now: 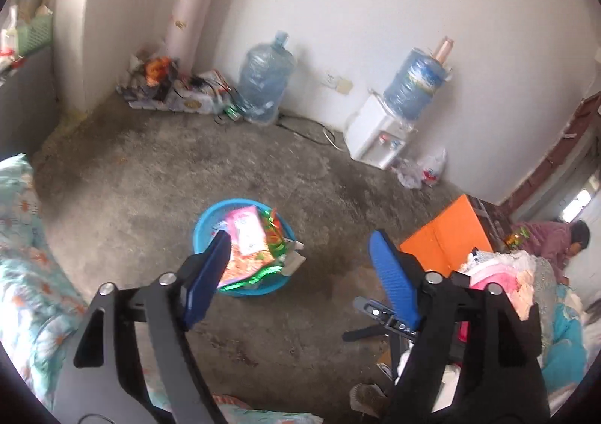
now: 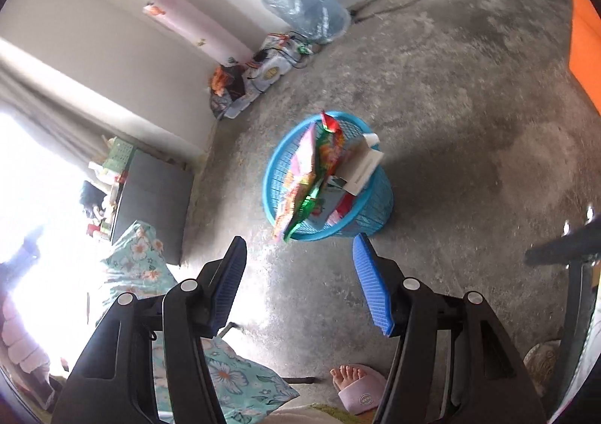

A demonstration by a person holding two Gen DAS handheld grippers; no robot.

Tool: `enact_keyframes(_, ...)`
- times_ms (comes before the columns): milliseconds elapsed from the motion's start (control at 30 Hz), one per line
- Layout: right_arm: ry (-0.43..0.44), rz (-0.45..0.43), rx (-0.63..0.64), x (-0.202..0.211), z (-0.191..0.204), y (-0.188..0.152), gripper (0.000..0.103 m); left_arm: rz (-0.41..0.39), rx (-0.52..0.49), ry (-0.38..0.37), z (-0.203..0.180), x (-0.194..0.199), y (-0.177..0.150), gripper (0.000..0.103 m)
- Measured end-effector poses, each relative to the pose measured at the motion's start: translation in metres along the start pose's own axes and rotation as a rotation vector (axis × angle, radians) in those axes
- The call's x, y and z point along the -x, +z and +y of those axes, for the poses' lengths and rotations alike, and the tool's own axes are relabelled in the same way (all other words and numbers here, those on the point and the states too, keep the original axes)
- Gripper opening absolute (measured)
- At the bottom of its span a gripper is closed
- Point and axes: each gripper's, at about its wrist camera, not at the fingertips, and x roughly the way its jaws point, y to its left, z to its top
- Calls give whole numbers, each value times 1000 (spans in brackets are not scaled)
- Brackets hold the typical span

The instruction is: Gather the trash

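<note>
A blue mesh basket stands on the concrete floor, stuffed with pink, orange and green snack wrappers and a white carton. My left gripper hangs above and just in front of it, jaws wide and open, nothing between the blue pads. In the right wrist view the same basket sits ahead with wrappers spilling over its near rim and the carton sticking up. My right gripper hovers short of it, open and empty.
Two water jugs, a white dispenser and crumpled plastic bags line the far wall. An orange box and piled clothes sit right. Floral bedding lies left. A slippered foot is near; a seated person is far right.
</note>
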Motion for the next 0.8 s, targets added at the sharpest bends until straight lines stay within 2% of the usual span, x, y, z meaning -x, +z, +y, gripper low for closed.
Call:
enact_keyframes(33,14,-19,53,10,15,-1,58,-50,8,71,-1,24,-7,84)
enact_keyframes(100,47,-53,161,32,45,-5,59,-121,33,165,0,68,-19,88)
enact_keyframes(133,65,-70,213,42,60,-9,64,-138,51,207,2,86,-27,90)
enact_keyframes(267,140,-135,409,83,116,-28,74,-156,171,399,12,145,-61,93)
enact_keyframes(400,198,-179,596,115,165,-59,88,-197,311,528,20,194,-102,94)
enact_keyframes(533,236,-203,723,138,199,-87,94,-228,389,677,25,231,-142,94)
enact_keyframes(667,247,-220,796,152,217,-109,96,-239,367,836,17,250,-174,94)
enact_keyframes(800,212,-253,918,164,234,-128,96,-252,321,910,4,259,-193,94)
